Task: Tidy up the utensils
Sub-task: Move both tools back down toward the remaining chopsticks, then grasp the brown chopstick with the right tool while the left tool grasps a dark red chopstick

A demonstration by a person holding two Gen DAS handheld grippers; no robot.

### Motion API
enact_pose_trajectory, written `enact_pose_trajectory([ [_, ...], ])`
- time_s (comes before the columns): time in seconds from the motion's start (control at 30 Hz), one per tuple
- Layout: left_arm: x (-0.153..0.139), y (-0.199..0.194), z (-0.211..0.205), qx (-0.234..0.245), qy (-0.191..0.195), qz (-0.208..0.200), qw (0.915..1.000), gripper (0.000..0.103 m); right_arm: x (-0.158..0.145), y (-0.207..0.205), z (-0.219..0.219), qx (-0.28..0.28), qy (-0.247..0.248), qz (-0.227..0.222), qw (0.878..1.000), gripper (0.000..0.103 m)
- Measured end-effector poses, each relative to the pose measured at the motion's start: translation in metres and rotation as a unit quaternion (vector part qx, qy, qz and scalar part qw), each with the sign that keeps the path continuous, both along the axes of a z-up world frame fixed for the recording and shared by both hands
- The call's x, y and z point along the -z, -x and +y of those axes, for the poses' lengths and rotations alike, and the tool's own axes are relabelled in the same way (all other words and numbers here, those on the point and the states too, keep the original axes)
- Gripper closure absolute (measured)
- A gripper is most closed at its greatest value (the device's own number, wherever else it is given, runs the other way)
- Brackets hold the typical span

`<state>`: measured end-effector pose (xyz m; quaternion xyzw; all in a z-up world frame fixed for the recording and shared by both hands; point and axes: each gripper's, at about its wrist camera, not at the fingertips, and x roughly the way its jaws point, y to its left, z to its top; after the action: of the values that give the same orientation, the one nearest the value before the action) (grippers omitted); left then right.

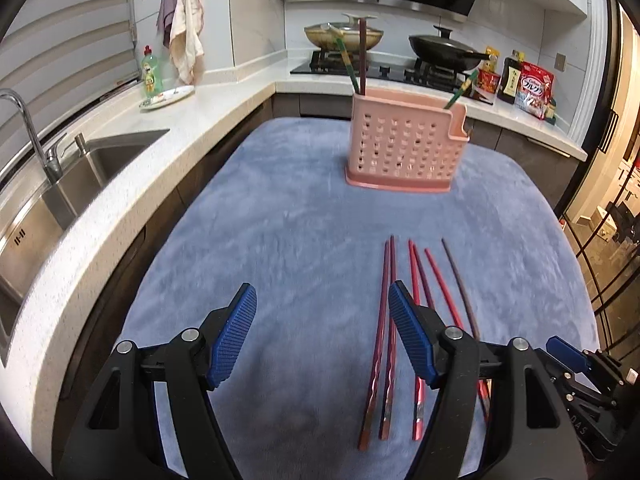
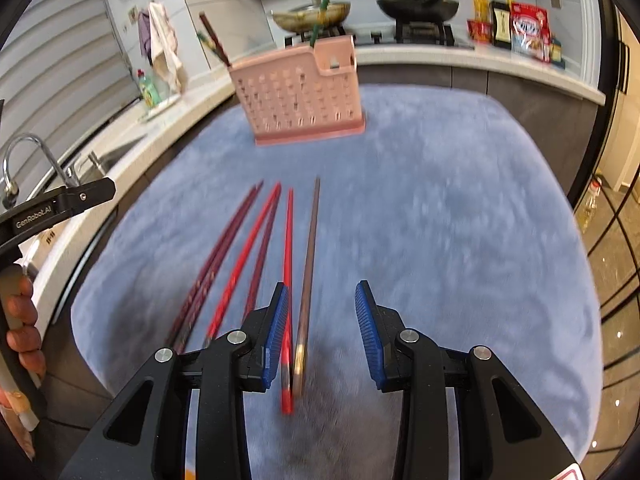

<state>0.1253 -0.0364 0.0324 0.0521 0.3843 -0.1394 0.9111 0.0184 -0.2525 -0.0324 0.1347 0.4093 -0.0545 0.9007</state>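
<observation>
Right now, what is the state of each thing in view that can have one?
Left gripper: open, empty.
Right gripper: open, empty.
Pink perforated plastic holder: upright, some chopsticks inside.
Six loose chopsticks: lying flat on blue cloth.
Steel sink faucet: no water visible.

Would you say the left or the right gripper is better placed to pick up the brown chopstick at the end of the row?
Right, probably. The right gripper is open with the brown chopstick lying between its fingers. The left gripper is open over bare blue cloth, with the dark red pair nearer it.
</observation>
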Motion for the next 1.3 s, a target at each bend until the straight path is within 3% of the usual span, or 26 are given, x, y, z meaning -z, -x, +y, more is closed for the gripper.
enact_pose_trajectory([
  [0.3, 0.034, 0.020, 0.013, -0.004, -0.012, 0.039, 0.9992, 0.038, 0.027, -0.003, 0.016, -0.011, 0.014, 0.026, 1.000, 0.071],
  [0.43, 0.044, 0.025, 0.016, -0.004, -0.018, 0.050, 0.9986, 0.038, 0.035, -0.005, 0.021, -0.017, 0.016, 0.038, 0.999, 0.080],
  [0.87, 0.059, 0.031, 0.018, 0.000, -0.024, 0.069, 0.9973, 0.038, 0.051, -0.001, 0.022, -0.018, 0.013, 0.057, 0.998, 0.088],
  [1.03, 0.064, 0.036, 0.019, 0.005, -0.025, 0.075, 0.9968, 0.038, 0.055, 0.005, 0.018, -0.014, 0.013, 0.058, 0.998, 0.096],
  [1.3, 0.076, 0.048, 0.016, 0.023, -0.016, 0.096, 0.9950, 0.038, 0.055, 0.021, 0.007, 0.005, 0.006, 0.059, 0.998, 0.096],
])
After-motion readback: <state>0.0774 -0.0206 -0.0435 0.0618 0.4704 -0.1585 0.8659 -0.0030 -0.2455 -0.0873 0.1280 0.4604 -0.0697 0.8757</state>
